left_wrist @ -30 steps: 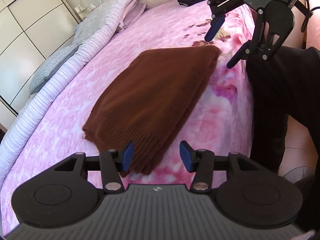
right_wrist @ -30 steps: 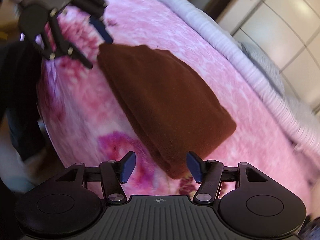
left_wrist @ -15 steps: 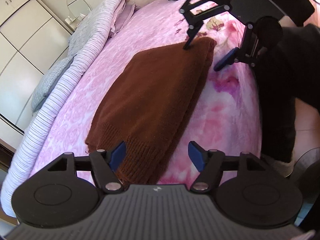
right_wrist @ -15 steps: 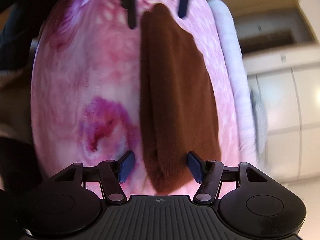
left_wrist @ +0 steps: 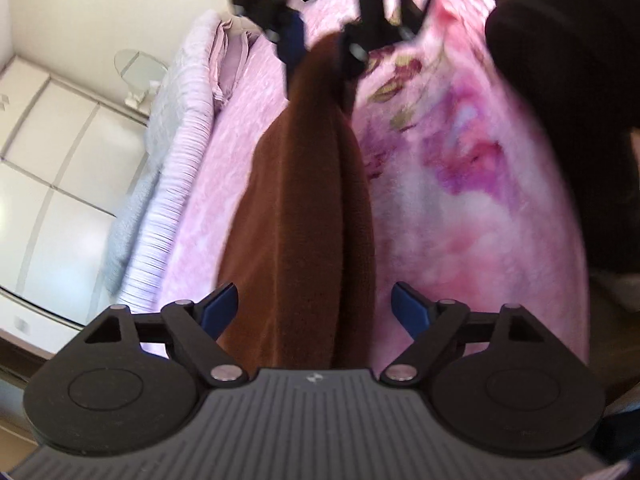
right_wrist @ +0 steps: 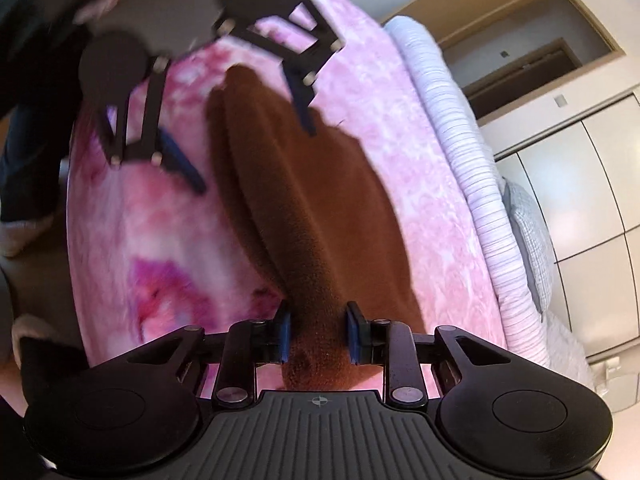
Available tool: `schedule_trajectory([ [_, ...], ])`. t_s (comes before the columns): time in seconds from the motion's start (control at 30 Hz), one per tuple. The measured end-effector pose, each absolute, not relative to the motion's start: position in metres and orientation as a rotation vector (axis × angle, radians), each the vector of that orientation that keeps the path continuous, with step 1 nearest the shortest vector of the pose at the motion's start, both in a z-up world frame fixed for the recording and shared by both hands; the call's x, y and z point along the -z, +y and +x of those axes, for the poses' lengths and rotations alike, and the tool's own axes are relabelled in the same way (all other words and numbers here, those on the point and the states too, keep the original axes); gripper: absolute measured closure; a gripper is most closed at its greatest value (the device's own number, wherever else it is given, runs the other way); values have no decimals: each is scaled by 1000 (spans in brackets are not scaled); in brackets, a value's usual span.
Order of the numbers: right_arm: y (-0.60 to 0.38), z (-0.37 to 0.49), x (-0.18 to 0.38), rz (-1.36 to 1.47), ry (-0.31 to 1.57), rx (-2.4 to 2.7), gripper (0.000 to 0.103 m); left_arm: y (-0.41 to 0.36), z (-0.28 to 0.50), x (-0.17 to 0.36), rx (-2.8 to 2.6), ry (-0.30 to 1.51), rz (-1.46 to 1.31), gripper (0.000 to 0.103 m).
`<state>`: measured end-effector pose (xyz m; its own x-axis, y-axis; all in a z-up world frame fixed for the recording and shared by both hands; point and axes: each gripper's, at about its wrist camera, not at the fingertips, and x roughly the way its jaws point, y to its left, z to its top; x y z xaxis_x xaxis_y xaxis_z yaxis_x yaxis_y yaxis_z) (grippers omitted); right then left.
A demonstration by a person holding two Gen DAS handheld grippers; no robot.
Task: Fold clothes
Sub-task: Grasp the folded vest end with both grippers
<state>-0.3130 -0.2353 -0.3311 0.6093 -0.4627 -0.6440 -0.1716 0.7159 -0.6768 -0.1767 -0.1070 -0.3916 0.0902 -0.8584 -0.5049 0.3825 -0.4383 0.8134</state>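
Note:
A folded brown knit sweater [left_wrist: 304, 208] lies lengthwise on the pink floral bed cover [left_wrist: 440, 200]. My left gripper [left_wrist: 314, 310] straddles its near end. Its jaws are opening wide, the sweater lies between them and the right pad stands clear of the cloth. At the far end my right gripper [left_wrist: 324, 46] pinches the sweater. In the right wrist view the right gripper [right_wrist: 319, 332] is closing, with a bunched ridge of the sweater [right_wrist: 304, 220] pressed between its blue pads. The left gripper [right_wrist: 244, 140] spans the opposite end there.
A rolled striped quilt [left_wrist: 180, 160] and grey pillows run along the far side of the bed, also seen as the quilt [right_wrist: 460, 140]. White wardrobe doors [right_wrist: 580, 180] stand beyond. A person in dark clothing [left_wrist: 560, 80] stands at the bed's edge.
Both grippers rolled and came in over opposite ends of the sweater. The right jaws narrowed onto a ridge of cloth. The left jaws spread wider around the other end.

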Motion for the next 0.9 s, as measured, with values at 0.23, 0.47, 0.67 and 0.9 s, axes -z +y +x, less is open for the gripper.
schedule_trajectory([
  [0.23, -240, -323, 334, -796, 922, 201, 76, -127, -148, 396, 1467, -470, 1438, 48],
  [0.47, -201, -335, 379, -890, 941, 251, 41, -130, -149, 394, 1513, -429, 1412, 59],
  [0.67, -204, -318, 397, -912, 939, 312, 35, -129, -150, 394, 1527, -451, 1407, 54],
  [0.9, -218, -305, 394, -893, 880, 341, 35, -124, -155, 398, 1519, -513, 1428, 45],
])
